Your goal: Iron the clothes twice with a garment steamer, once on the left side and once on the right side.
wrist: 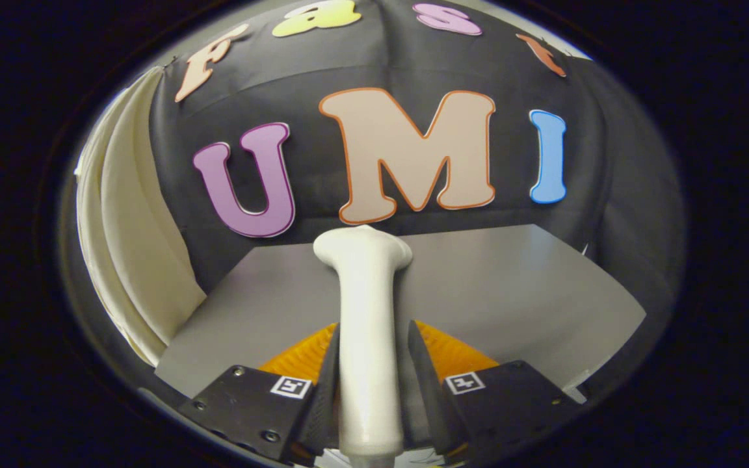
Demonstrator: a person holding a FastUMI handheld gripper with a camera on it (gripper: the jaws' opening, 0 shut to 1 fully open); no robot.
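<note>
Standing between the two fingers of the gripper (368,383), the white handle of the steamer (367,338) rises from below them and runs forward, widening into a rounded head just past the fingertips. The left finger (329,383) lies against the handle's side. The right finger (423,383) sits just beside it with a thin dark gap showing along much of its length, so whether both press on the handle cannot be told. The jaws are drawn in close around the handle, not spread wide. Each finger mount carries a small square marker on its top face.

Under and just behind the fingers, an orange ribbed surface (456,351) shows on both sides of the handle, lying at the near edge of the grey table (517,286). The table's top spreads ahead, with the steamer head reaching over its middle towards the far edge.

Off the table's left edge hangs a cream cloth (131,247), falling in long vertical folds and reaching down past the table's near left corner. It stands apart from the steamer, with bare tabletop between them. Beyond the table's far edge the black wall (608,162) closes the booth.
</note>
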